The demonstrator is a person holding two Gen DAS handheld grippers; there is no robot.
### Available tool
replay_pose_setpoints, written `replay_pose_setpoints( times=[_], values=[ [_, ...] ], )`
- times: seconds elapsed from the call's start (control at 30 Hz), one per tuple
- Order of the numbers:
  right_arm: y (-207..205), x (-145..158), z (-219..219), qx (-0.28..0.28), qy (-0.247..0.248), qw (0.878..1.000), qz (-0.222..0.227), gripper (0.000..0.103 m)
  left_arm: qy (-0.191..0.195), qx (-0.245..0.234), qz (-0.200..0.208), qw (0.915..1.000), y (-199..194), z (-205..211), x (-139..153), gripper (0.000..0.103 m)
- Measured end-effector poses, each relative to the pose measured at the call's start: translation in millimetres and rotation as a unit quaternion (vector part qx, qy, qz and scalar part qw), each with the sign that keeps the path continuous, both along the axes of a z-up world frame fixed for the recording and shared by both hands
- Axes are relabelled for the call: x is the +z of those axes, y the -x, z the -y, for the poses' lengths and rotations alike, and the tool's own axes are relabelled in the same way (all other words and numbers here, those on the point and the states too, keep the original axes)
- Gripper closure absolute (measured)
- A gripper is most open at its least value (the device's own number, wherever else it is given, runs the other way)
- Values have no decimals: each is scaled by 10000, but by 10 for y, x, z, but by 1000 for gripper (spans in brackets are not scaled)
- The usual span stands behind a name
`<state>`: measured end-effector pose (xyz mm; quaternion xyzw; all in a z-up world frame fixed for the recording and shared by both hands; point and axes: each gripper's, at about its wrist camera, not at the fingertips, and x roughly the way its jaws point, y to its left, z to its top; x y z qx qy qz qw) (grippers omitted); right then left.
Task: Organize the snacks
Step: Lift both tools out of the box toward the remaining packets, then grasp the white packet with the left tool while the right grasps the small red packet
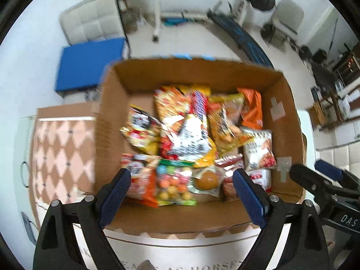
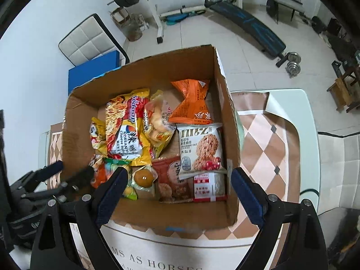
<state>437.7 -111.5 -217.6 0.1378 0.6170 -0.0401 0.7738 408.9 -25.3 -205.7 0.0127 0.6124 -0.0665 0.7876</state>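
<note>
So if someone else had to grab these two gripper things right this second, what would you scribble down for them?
Left gripper: open, empty, above the near end of the cardboard box.
Right gripper: open, empty, over the same box, beside the left one.
Things: snacks lie loosely piled in the box, among them an orange packet at the far right, an oat cookie pack, a noodle pack, a candy bag and a small round cake. The box sits on a table with a diamond-patterned cloth.
Done: no snack shows outside the box.
Left: the pile looks untidy; straightening is possibly still to do.
</note>
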Motion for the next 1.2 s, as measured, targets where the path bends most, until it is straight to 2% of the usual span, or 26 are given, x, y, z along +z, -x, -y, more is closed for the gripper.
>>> replay_pose_setpoints(
  times=[0.13, 0.3, 0.53, 0.67, 0.8, 1.0, 1.2],
  values=[
    [286, 134, -142, -89, -64, 9998, 191, 8, -227, 309, 559, 9977, 301, -325, 234, 10],
    [629, 117, -523, 4, -332, 9992, 218, 8, -398, 767, 783, 9932, 723, -853, 303, 10],
    [839, -273, -1293, 301, -776, 9965, -18, 8, -485, 1282, 515, 9892, 1148, -1525, -10, 10],
    [797, -563, -1648, 452, -836, 9954, -147, 8, -528, 1466, 273, 9874, 1227, -1782, -253, 10],
    [680, -892, -1881, 358, -913, 9949, -255, 8, -591, 1600, 114, 9853, 1185, -1983, -487, 10],
    [513, -1349, -2096, 99, -978, 9946, -329, 8, -687, 1395, -6, 9878, 1025, -2106, -765, 10],
    [414, -1645, -2298, -18, -881, 9954, -386, 12, -1046, 353, 123, 9938, 863, -2021, -959, 10]
  ],
)
